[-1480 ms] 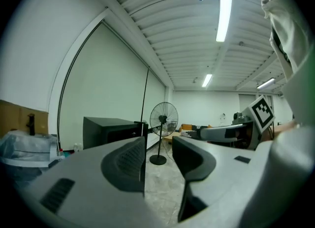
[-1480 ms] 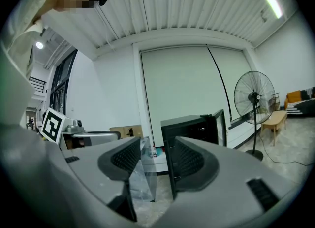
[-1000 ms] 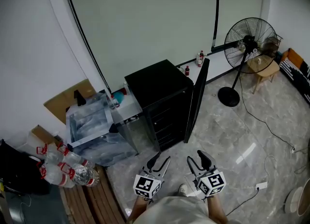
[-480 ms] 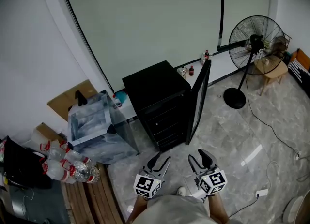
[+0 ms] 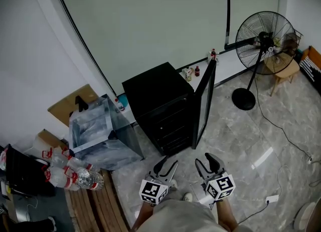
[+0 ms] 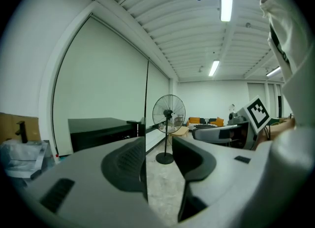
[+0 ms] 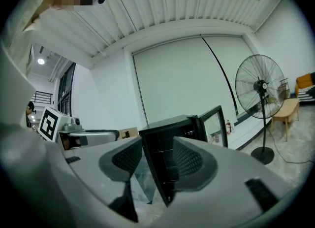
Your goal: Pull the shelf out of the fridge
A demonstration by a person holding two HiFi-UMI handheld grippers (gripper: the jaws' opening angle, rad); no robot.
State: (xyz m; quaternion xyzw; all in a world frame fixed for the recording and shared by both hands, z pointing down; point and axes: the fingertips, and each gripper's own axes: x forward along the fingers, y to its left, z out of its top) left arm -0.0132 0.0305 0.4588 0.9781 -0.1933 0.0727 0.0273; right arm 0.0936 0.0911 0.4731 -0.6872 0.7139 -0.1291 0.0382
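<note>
The black fridge (image 5: 158,105) stands against the wall with its door (image 5: 203,103) swung open to the right. Its dark interior with shelves (image 5: 169,128) faces me, too dim to tell the shelves apart. My left gripper (image 5: 165,168) and right gripper (image 5: 207,165) hang close to my body, well short of the fridge. The left gripper (image 6: 158,160) is open and empty, aimed past the fridge (image 6: 98,128). The right gripper (image 7: 155,160) points at the fridge (image 7: 167,138) and its door (image 7: 216,123). Its jaws are closing with nothing between them.
A pedestal fan (image 5: 263,40) and a wooden stool (image 5: 281,68) stand at the right. A clear plastic box (image 5: 98,131) sits left of the fridge, with water bottles (image 5: 70,173) and cardboard (image 5: 70,103) beyond. A cable and power strip (image 5: 272,198) lie on the marble floor.
The head view has drifted slightly, so the fridge sits a little further left. Both grippers stay in the same place near my body.
</note>
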